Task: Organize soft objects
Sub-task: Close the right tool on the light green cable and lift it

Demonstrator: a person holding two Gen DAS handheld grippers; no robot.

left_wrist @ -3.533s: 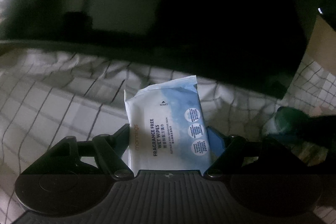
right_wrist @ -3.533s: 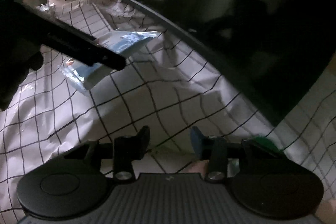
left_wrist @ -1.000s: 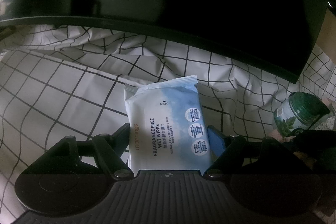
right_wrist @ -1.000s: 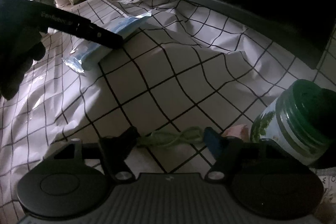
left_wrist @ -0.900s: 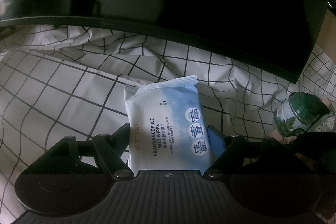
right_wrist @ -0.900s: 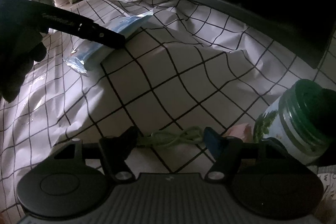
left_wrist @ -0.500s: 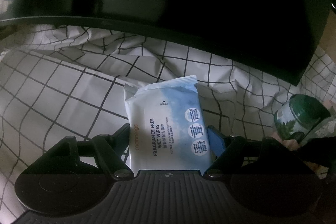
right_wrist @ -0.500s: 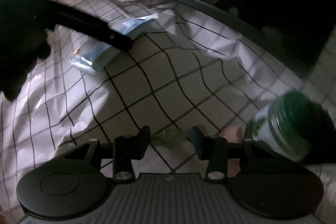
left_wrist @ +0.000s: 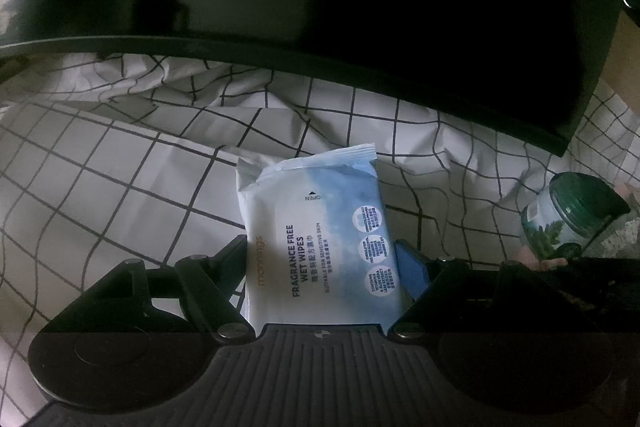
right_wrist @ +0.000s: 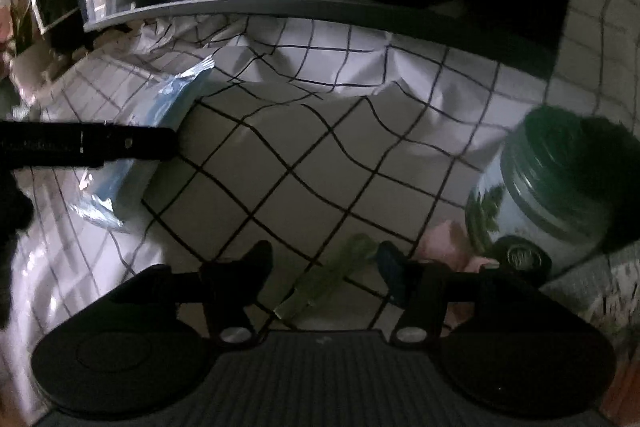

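Wet wipes pack (left_wrist: 316, 243) between left gripper (left_wrist: 320, 263) fingers: glossy plastic film, crimped top seal, smooth printed face. Checked cloth (left_wrist: 120, 187) under and ahead of tool: soft white fabric, matt, wrinkled, thin black grid. Screen (left_wrist: 360, 7) beyond: glossy black, mirror-like reflections. Right gripper (right_wrist: 324, 263) body: matt black ribbed plastic, small metal screw heads. Green cord (right_wrist: 328, 279) between its fingers: soft, braided-looking. Jar (right_wrist: 552, 195) right of tool: glossy label, ridged dark green lid.

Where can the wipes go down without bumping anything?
Bare checked cloth lies between the wipes pack and the green-lidded jar. It is crowded near the jar, where a green cord sits by the right tongs.
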